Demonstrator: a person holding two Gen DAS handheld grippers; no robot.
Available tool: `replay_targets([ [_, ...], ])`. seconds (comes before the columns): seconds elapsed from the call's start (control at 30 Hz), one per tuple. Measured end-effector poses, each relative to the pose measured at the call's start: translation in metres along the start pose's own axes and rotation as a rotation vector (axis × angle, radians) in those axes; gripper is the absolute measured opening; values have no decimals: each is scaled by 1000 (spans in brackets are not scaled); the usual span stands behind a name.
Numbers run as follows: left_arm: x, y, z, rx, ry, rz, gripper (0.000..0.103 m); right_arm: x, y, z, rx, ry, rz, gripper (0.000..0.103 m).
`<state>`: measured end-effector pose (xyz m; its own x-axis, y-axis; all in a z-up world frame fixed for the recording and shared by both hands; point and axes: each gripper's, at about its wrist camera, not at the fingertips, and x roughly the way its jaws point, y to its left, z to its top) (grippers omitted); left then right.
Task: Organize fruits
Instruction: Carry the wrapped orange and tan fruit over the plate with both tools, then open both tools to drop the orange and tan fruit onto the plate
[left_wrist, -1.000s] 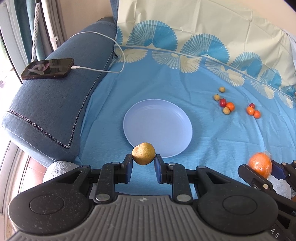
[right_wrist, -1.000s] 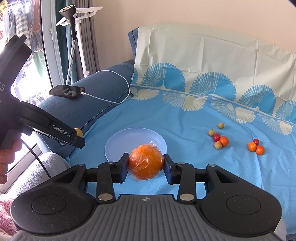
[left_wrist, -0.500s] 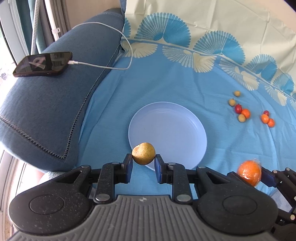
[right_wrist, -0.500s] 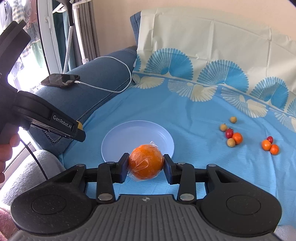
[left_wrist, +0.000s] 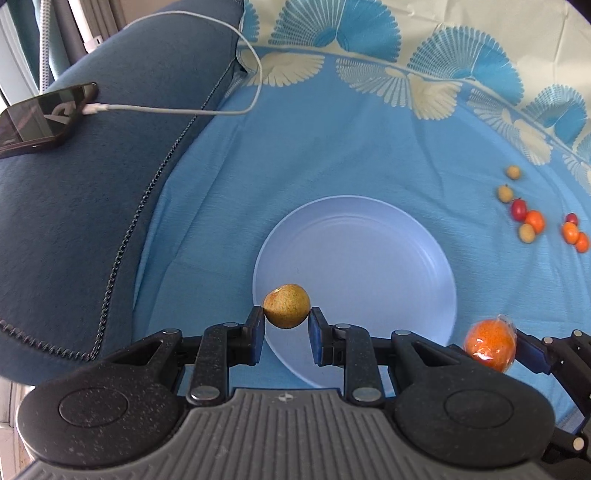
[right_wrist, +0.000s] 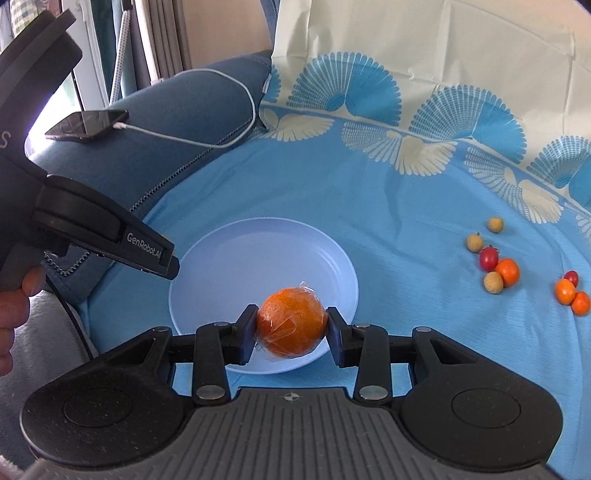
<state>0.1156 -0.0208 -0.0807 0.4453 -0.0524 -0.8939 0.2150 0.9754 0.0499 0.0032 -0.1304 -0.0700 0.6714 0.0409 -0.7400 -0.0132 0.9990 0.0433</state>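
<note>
My left gripper (left_wrist: 286, 320) is shut on a small yellow-brown fruit (left_wrist: 286, 305), held above the near left rim of the pale blue plate (left_wrist: 369, 236). My right gripper (right_wrist: 291, 334) is shut on a plastic-wrapped orange (right_wrist: 291, 323), held over the plate's near edge (right_wrist: 229, 236). The orange also shows in the left wrist view (left_wrist: 489, 343). The left gripper's body (right_wrist: 110, 236) shows at the left of the right wrist view. The plate holds nothing.
Several small fruits, orange, red and yellow-brown, lie on the blue cloth to the right (left_wrist: 532, 218) (right_wrist: 498, 266). A phone (left_wrist: 40, 118) with a white charging cable (left_wrist: 177, 109) rests on the sofa arm at the left.
Both grippers have moved forward and closer to the plate with their fruits still held. The plate now looks larger and nearer in both views.
</note>
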Motion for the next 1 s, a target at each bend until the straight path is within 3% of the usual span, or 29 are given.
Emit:
replay_targets([
  [0.4, 53, -3, 17, 51, 55, 37, 29, 54, 4, 6, -50, 76, 1, 41],
  [0.47, 56, -2, 19, 68, 42, 32, 43, 61, 5, 7, -60, 83, 0, 41],
  [0.53, 52, 0, 21, 72, 13, 29, 74, 66, 5, 9, -69, 84, 6, 41],
  [0.57, 49, 1, 22, 69, 2, 30, 85, 68, 5, 11, -71, 83, 8, 43],
  [0.6, 44, 2, 23, 64, -15, 32, 101, 69, 5, 13, -70, 77, 12, 46],
  [0.67, 29, 4, 22, 51, -59, 37, 103, 64, 4, 18, -63, 46, 12, 73],
  [0.73, 15, 4, 17, 61, -74, 38, 103, 54, 3, 23, -61, 7, -1, 83],
  [0.87, -13, 7, -1, 60, -83, 64, 103, 23, 1, 21, -46, 4, -3, 93],
  [1.0, -39, 10, -31, 49, -65, 89, 103, -13, 3, 4, -3, 26, 2, 96],
])
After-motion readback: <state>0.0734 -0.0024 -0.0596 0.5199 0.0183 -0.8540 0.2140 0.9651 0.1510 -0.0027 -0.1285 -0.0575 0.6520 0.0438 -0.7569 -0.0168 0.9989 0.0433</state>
